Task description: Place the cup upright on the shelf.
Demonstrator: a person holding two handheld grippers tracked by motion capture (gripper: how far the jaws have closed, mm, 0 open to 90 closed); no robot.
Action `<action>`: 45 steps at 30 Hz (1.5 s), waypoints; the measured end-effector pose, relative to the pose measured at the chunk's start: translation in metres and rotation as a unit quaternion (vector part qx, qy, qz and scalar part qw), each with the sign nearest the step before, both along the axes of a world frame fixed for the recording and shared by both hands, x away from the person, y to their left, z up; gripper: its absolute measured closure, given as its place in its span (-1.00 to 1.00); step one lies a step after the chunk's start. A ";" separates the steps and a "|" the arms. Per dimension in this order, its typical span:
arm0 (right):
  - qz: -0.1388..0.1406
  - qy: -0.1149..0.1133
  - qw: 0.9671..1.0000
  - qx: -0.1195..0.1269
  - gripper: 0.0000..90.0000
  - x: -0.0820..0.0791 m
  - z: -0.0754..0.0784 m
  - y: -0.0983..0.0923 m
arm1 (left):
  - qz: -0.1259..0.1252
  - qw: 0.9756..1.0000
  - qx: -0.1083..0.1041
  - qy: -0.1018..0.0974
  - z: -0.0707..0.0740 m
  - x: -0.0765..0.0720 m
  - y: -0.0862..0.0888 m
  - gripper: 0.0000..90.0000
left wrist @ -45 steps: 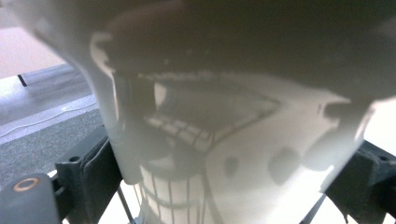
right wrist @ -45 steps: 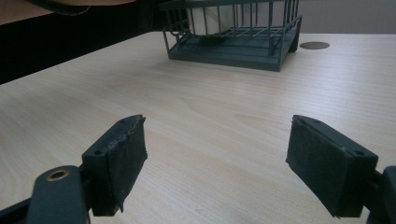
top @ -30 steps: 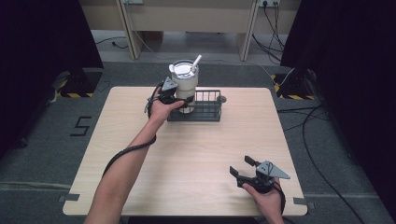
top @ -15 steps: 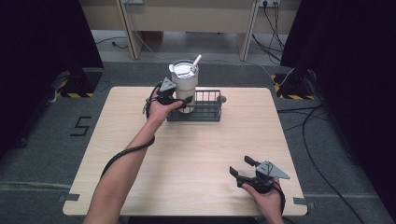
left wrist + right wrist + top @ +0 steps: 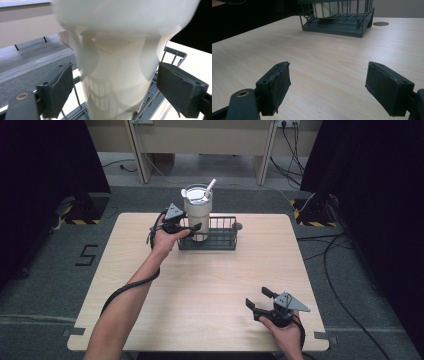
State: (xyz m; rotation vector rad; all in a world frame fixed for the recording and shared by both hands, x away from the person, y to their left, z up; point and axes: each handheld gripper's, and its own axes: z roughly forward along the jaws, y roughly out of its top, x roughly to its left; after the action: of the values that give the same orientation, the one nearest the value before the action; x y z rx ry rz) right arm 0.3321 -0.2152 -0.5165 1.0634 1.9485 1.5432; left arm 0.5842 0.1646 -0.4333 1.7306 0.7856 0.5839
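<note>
A cream tumbler [image 5: 198, 215] with a lid and a white straw [image 5: 210, 187] stands upright in the left end of a dark wire basket [image 5: 222, 237] at the table's far middle. My left gripper [image 5: 192, 229] reaches in from the left, its jaws on either side of the tumbler's lower body. In the left gripper view the tumbler [image 5: 117, 75] sits between the two pads [image 5: 61, 92], with a narrow gap on each side, so the gripper is open. Near the front right edge, my right gripper [image 5: 257, 302] rests open with nothing between its pads [image 5: 275, 86].
The light wooden table [image 5: 210, 280] is bare between basket and right gripper. A small dark round disc [image 5: 236, 226] lies on the table just behind the basket's right end. Cables trail over the grey floor beyond the table.
</note>
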 end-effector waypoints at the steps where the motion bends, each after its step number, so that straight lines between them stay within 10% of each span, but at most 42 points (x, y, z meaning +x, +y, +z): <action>1: 0.000 0.000 1.000 0.000 -0.55 0.000 0.000 0.000 | 0.001 1.000 0.002 0.000 0.000 -0.001 0.002 -0.68; 45: -0.005 0.002 1.000 -0.002 -0.55 0.000 0.000 0.001 | 0.002 1.000 0.020 -0.014 -0.004 -0.080 0.069 -0.68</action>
State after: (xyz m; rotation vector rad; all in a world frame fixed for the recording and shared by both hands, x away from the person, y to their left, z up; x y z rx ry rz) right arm 0.3321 -0.2142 -0.5165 1.0742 1.9454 1.5327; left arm 0.5044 0.2332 -0.4374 1.7534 0.7623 0.6293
